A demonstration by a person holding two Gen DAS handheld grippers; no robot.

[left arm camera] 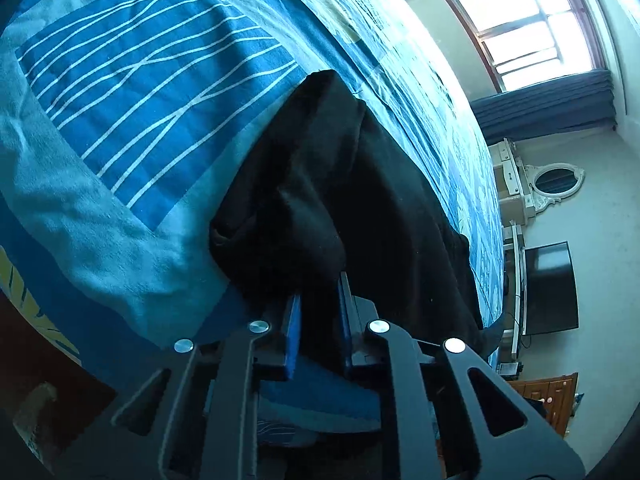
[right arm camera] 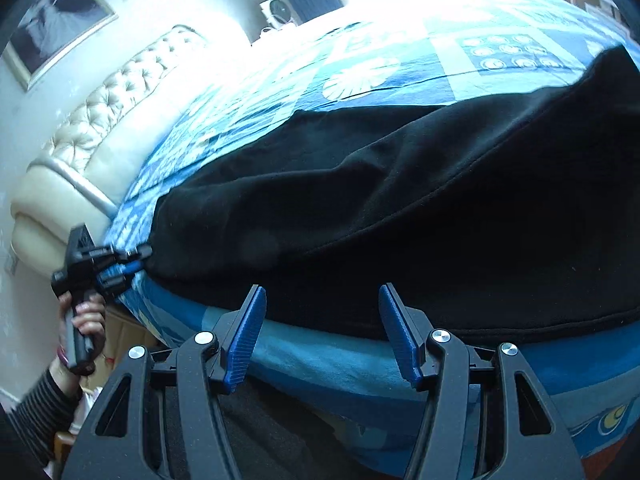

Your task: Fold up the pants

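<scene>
Left wrist: left gripper (left arm camera: 318,300) fingertips buried (black pants (left arm camera: 340,184)).

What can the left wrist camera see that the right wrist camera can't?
Only the left wrist view shows the bright window, the dark flat television and the oval white-framed mirror. Only the right wrist view shows the cream tufted headboard, the framed picture and the open right hand-held gripper. Both show the black pants on the blue patterned bedspread, pinched by the left hand-held gripper.
</scene>
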